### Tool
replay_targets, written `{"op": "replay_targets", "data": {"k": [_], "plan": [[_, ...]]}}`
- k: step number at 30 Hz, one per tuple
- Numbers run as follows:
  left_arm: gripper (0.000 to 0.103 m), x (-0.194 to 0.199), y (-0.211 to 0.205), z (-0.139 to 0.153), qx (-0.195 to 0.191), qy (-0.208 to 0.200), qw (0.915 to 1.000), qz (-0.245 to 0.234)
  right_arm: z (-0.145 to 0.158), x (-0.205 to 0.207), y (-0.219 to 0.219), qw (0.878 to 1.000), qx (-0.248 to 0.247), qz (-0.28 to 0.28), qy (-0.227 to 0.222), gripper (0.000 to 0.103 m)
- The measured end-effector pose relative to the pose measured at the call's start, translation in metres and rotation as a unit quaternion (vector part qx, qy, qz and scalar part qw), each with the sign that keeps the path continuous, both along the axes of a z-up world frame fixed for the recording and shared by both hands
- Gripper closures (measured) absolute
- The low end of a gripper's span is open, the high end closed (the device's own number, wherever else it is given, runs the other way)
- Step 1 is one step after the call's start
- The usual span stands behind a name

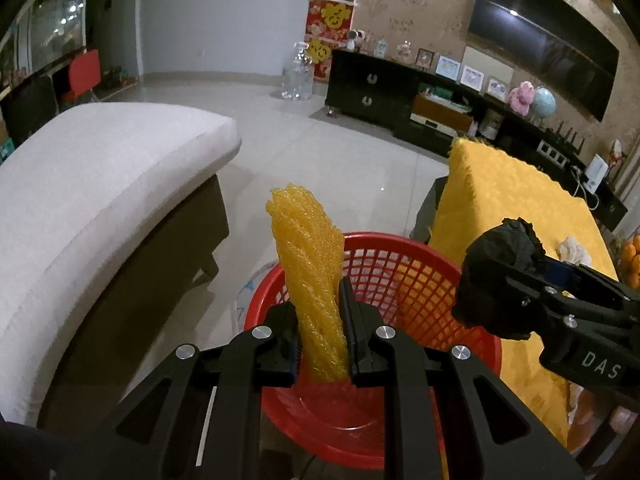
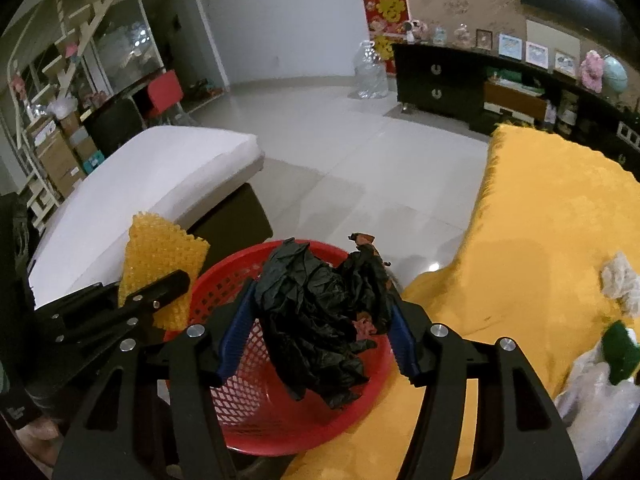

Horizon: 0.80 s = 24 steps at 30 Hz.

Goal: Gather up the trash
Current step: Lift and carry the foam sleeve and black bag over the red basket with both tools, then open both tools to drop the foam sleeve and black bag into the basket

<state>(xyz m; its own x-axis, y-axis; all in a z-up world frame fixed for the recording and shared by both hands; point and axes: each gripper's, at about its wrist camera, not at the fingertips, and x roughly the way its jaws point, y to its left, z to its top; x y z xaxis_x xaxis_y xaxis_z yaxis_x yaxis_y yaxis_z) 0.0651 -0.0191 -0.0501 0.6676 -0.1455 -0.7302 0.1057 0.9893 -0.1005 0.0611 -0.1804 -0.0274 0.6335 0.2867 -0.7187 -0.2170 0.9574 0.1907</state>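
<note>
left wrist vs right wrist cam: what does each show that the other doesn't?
Left wrist only: oranges at the right edge and the basket's bare floor.
Right wrist only: shelves with stacked boxes at left, and a green-and-white item on the yellow cloth.
Both: red basket, left gripper shut on the yellow foam net, right gripper around the crumpled black bag.

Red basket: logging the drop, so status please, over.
Left hand-held gripper shut on yellow foam net. Right hand-held gripper holds crumpled black bag. Both over red basket. Nothing blocking.
</note>
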Motion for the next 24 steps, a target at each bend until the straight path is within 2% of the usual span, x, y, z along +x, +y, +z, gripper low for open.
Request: {"op": "replay_targets", "data": {"k": [3, 5, 7, 9, 13, 18, 20, 24], "plan": [[0.087, 0.002, -0.001, -0.004, 0.002, 0.006, 1.0, -0.001, -0.005, 0.003, 0.0, 1.0, 0.003, 0.001, 0.007, 0.039], [0.086, 0.002, -0.002, -0.007, 0.001, 0.01, 1.0, -0.002, -0.007, 0.005, -0.003, 1.0, 0.009, -0.002, 0.013, 0.029], [0.083, 0.003, -0.002, -0.009, 0.0, 0.013, 0.9999, -0.004, -0.007, 0.006, -0.006, 1.0, 0.017, -0.008, 0.013, 0.023], [0.079, 0.003, -0.003, -0.009, -0.001, 0.017, 0.9998, -0.007, -0.006, 0.005, -0.01, 1.0, 0.025, -0.012, 0.012, 0.022], [0.057, 0.001, -0.003, -0.007, -0.004, 0.011, 0.9999, -0.007, -0.003, 0.003, -0.016, 0.999, 0.025, -0.024, 0.007, 0.022], [0.044, -0.002, 0.001, -0.003, -0.018, 0.004, 0.9998, 0.002, 0.002, -0.002, -0.026, 0.999, 0.022, -0.036, -0.004, 0.022], [0.035, -0.004, 0.001, -0.001, -0.016, -0.004, 0.9999, 0.007, 0.006, -0.005, -0.031, 0.999, 0.02, -0.042, -0.011, 0.022], [0.024, -0.009, 0.001, 0.007, -0.01, -0.025, 0.9994, 0.023, 0.016, -0.014, -0.039, 0.998, 0.008, -0.053, -0.032, 0.022]]}}
